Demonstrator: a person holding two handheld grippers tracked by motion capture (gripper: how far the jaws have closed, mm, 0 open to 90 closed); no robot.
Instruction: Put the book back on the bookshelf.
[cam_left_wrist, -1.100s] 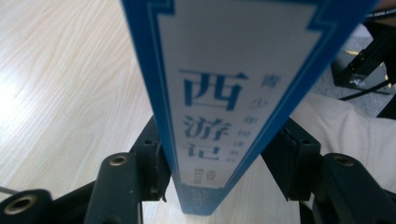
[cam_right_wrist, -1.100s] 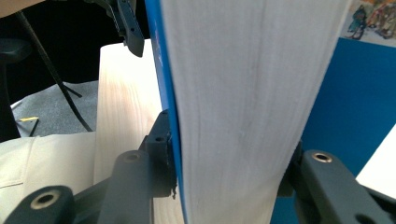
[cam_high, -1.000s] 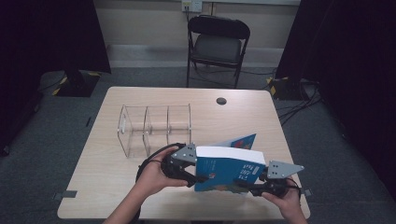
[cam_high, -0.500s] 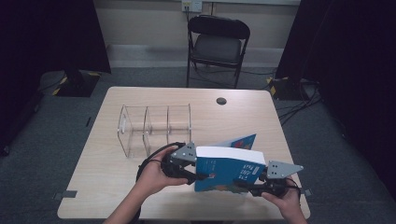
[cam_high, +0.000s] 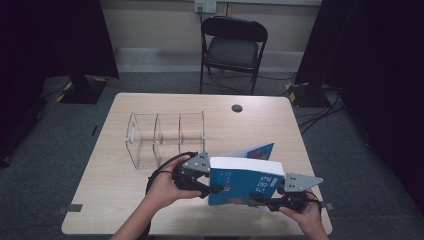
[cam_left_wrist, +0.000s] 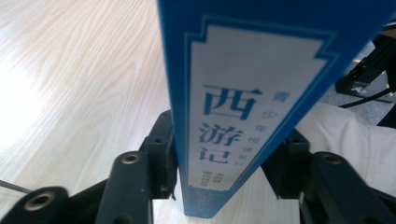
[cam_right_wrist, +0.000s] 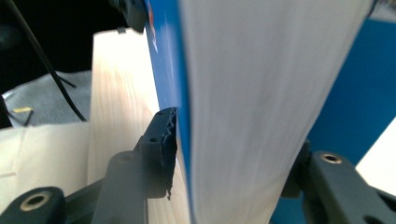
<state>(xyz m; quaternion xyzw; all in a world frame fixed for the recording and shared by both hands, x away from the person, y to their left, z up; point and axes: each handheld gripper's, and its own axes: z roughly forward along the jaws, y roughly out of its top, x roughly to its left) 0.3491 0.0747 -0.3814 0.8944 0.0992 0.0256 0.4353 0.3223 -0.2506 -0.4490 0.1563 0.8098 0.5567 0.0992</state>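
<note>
Here, a thick blue book (cam_high: 245, 182) is held upright on the bench (cam_high: 115, 200) at the lower centre of the high view, between the two grippers. The left gripper (cam_high: 212, 189) is seen at the book's spine end, lower centre-left of the frame; the right gripper (cam_high: 260, 199) is set at the page-edge end, lower right.

In the left gripper view the spine, with its white label and blue characters, rises between the black fingers (cam_left_wrist: 161, 161). The fingers are closed against the spine on both sides, having just eased apart slightly with the book between them.

In the right gripper view the white page block is flanked by the fingers (cam_right_wrist: 161, 144). The left finger is pressed on the blue cover; contact on the far side is probably made too, though that pad is blurred and partly hidden. These fingers have just been opening a little, the book remaining between them.

The back cover is seen splayed away from the page block, toward the upper right of the book.

A clear acrylic divider rack (cam_high: 167, 135) stands on the bench at centre-left, apart from the book. A dark folding chair (cam_high: 232, 47) is seen beyond the bench, at upper centre.
</note>
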